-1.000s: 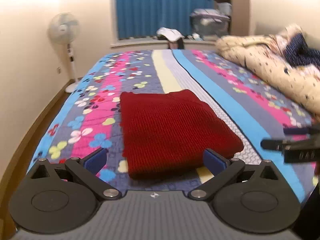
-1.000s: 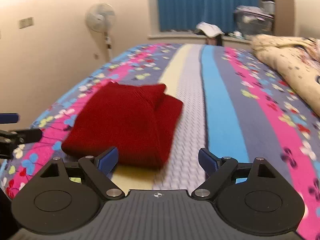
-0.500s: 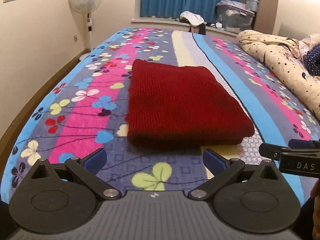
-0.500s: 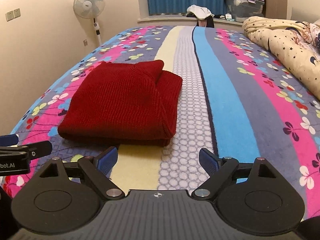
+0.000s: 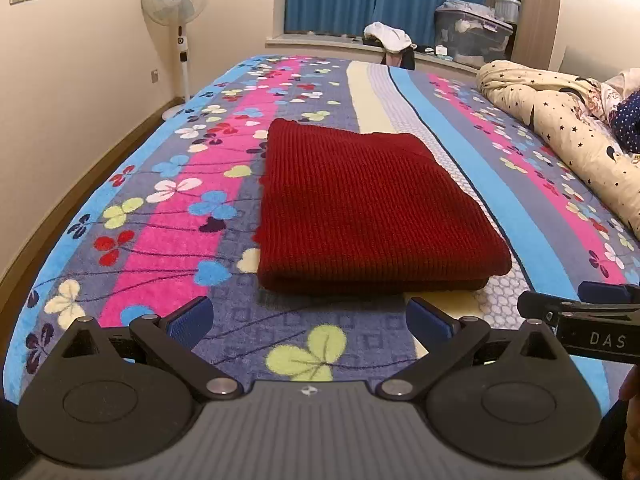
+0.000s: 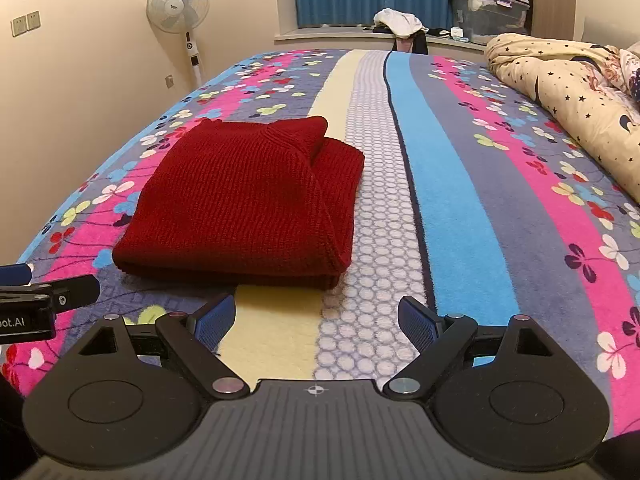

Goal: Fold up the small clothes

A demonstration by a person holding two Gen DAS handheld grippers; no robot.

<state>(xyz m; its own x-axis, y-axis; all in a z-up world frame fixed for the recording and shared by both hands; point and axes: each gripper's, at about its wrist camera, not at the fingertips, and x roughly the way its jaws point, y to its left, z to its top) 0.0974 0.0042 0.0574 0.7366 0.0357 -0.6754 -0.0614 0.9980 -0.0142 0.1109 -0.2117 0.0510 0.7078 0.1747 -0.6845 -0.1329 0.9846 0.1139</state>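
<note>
A dark red knitted garment (image 5: 368, 208) lies folded into a neat rectangle on the striped floral blanket (image 5: 168, 216). It also shows in the right wrist view (image 6: 248, 200), left of centre. My left gripper (image 5: 310, 320) is open and empty, hovering just short of the garment's near edge. My right gripper (image 6: 316, 320) is open and empty, short of the garment's near right corner. Each gripper shows at the edge of the other's view.
A rolled cream star-print duvet (image 5: 560, 120) lies along the bed's right side. A standing fan (image 5: 176, 12) is by the left wall. A windowsill with clothes and a storage box (image 5: 472, 36) is beyond the bed's far end.
Both grippers have drawn back and risen from the folded garment, so more blanket shows in front of it. The garment has not moved.
</note>
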